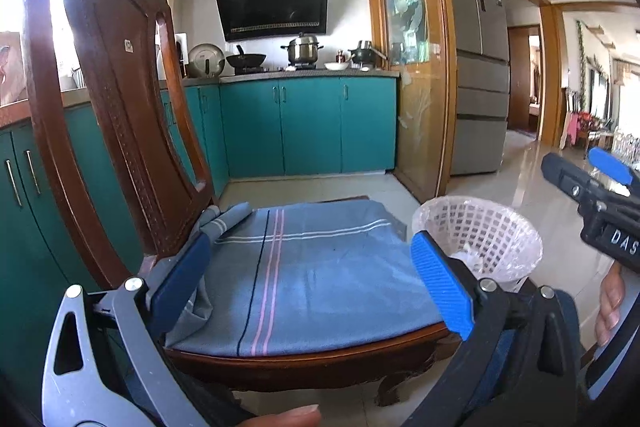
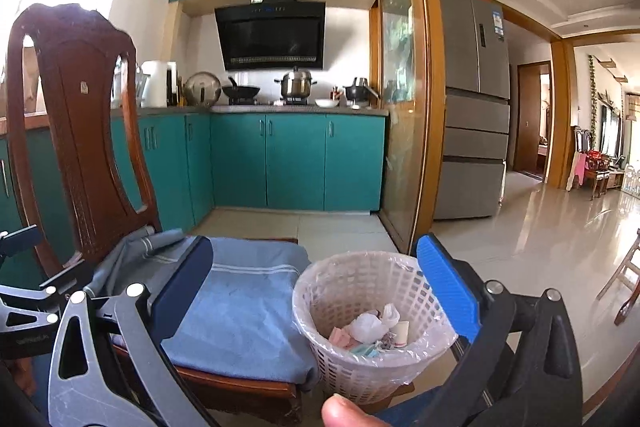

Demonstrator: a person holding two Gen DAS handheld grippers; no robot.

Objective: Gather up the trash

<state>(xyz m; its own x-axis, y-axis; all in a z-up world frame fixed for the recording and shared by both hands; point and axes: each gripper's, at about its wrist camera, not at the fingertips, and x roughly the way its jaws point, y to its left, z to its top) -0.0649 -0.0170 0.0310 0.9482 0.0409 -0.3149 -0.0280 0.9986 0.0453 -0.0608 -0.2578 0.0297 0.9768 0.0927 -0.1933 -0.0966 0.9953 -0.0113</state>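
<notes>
Both my left gripper (image 1: 312, 287) and right gripper (image 2: 316, 291) gape empty, white lattice plastic bin (image 2: 372, 331) of scraps at five o'clock off the blue-clothed wooden chair (image 1: 304, 267)

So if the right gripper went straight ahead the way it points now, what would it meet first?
Probably the white basket: its rim sits between the open right gripper fingers, just ahead and low. If it passed above the rim, the way looks free toward the teal cabinets; depth is unclear.

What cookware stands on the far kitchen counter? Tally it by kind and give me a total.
White kettle: 1
Round steel lid: 1
Wok: 1
Steel pot: 1
White bowl: 1
Dark pot: 1
Total: 6
</notes>
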